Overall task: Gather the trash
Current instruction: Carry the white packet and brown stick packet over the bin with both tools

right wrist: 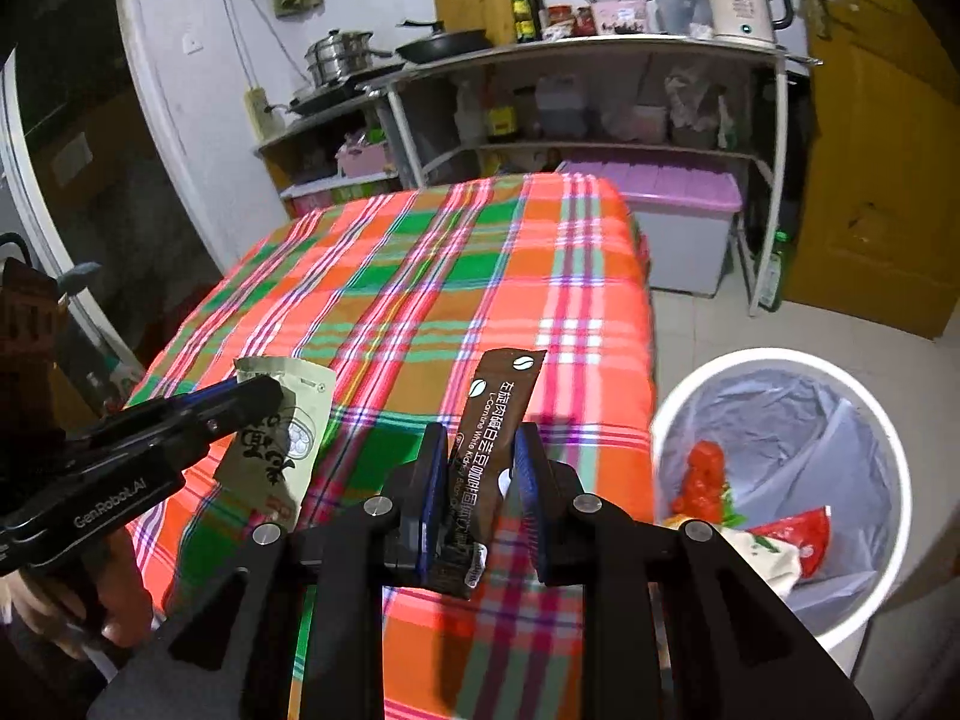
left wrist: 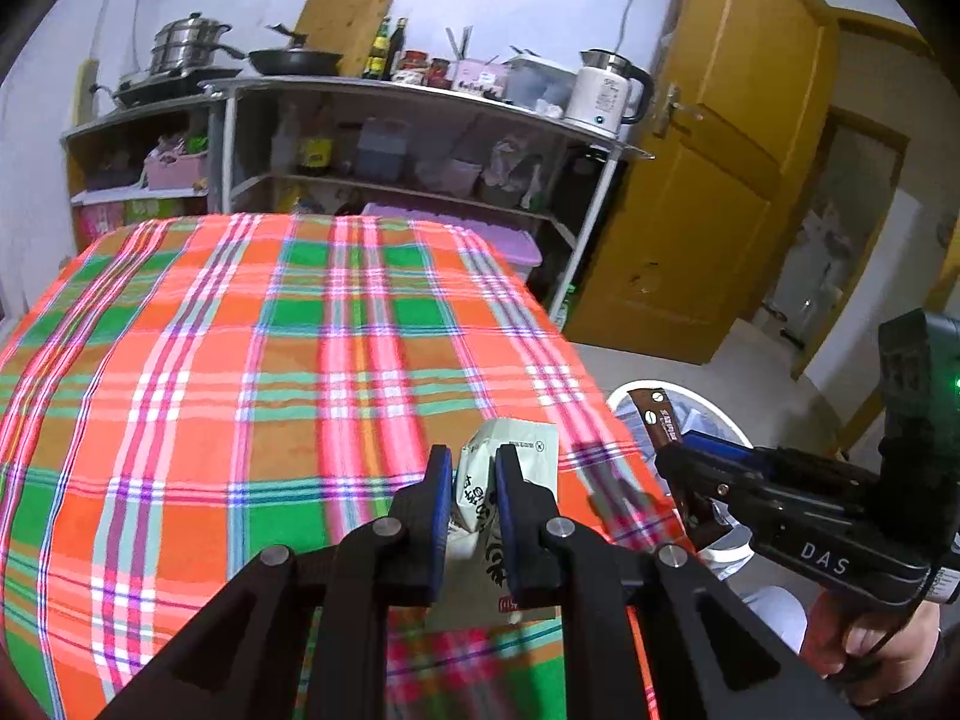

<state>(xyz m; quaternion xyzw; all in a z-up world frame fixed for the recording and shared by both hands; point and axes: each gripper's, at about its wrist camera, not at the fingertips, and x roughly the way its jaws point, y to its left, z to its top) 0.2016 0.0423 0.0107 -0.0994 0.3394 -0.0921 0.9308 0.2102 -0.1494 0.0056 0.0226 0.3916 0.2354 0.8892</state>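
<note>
Left wrist view looks down its own 2 black fingers, and the left gripper [left wrist: 474, 480] is clamped on a pale green packet [left wrist: 516, 444] that stands up between the blue pads, lifted off the plaid tablecloth [left wrist: 240, 360]. Off to the right, past the cloth's right-hand edge, the right gripper [left wrist: 678, 456] holds a brown coffee sachet [left wrist: 657, 420] above the rim of the white trash bin [left wrist: 618, 402], with a hand [left wrist: 870, 642] wrapped around its handle.

From the right wrist view, the right gripper [right wrist: 480, 480] has the brown coffee sachet [right wrist: 498, 414] upright between its pads; the sachet leans against the left pad, and I cannot say for sure from here that the right pad presses it, though it hangs clear of the table. The left gripper [right wrist: 264, 396] comes in from the left with the pale green packet [right wrist: 288, 420].

Nearly all of the plaid tablecloth [right wrist: 420, 276] is bare, so there is wide room across the top. Its right edge drops straight to tiled floor, and the white trash bin [right wrist: 888, 450] stands just beside that edge, lined with a grey bag and already holding red and white wrappers [right wrist: 780, 534]. Behind the table's far edge are a metal shelf rack [right wrist: 600, 60] and a yellow door [right wrist: 882, 150].
</note>
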